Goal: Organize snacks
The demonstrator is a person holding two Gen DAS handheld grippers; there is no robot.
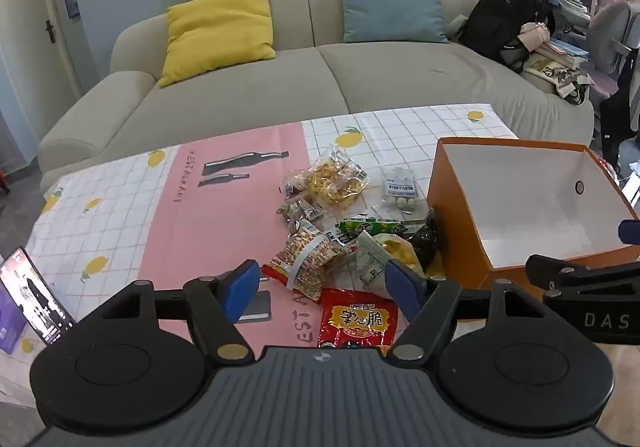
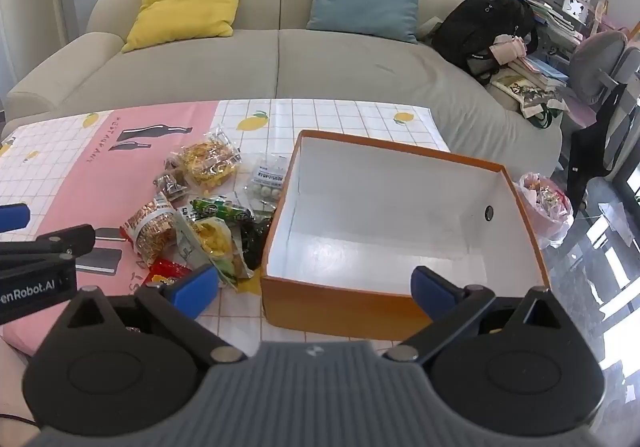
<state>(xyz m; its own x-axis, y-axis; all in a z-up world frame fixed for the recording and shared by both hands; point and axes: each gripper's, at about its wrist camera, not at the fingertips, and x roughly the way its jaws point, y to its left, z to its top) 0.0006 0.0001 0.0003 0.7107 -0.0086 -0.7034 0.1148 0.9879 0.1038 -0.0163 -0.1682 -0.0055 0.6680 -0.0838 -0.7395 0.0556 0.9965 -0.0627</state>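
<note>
Snack pile (image 1: 340,223) sits mid-tabletop (image 1: 120,207) just left of the empty orange box (image 2: 360,303) by the right edge, while left gripper (image 1: 326,287) and right gripper (image 2: 316,287) hover with fingers spread wide, gripping nothing.

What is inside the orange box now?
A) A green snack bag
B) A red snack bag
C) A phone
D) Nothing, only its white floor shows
D: the orange box shows only its bare white inside, while the snack bags all lie on the tablecloth to its left.
</note>
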